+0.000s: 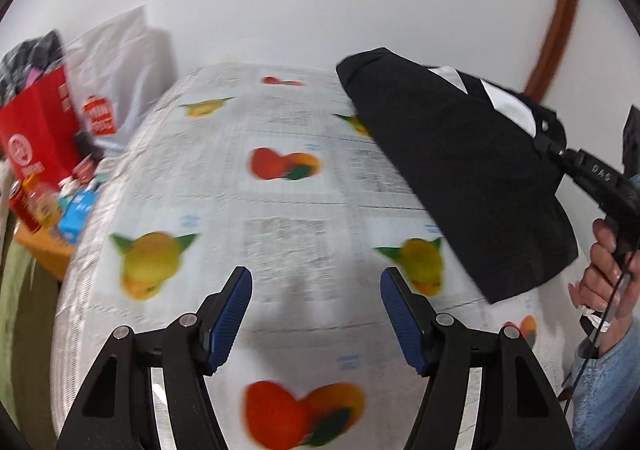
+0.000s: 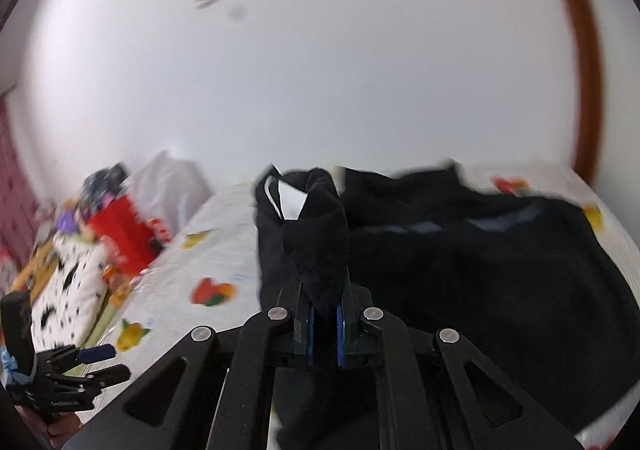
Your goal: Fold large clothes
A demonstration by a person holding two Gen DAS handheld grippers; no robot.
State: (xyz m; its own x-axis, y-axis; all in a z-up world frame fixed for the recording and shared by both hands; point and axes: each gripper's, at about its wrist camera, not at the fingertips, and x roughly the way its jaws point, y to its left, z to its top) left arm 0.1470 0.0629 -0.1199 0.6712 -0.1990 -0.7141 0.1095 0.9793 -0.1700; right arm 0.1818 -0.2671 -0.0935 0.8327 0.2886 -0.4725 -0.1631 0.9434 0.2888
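Above the fruit-print tabletop (image 1: 288, 210), the right gripper (image 2: 325, 324) had its fingers clamped on a bunched fold of the black garment (image 1: 460, 154), lifting it clear of the cloth's right side. The left gripper (image 1: 316, 314) hovered beside it over the tabletop, fingers apart and empty.

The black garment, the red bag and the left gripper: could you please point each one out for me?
black garment (image 1: 460, 170), left wrist view, middle of the hanging cloth.
red bag (image 1: 40, 130), left wrist view, its front face.
left gripper (image 1: 316, 314), left wrist view, midway between its open fingers.
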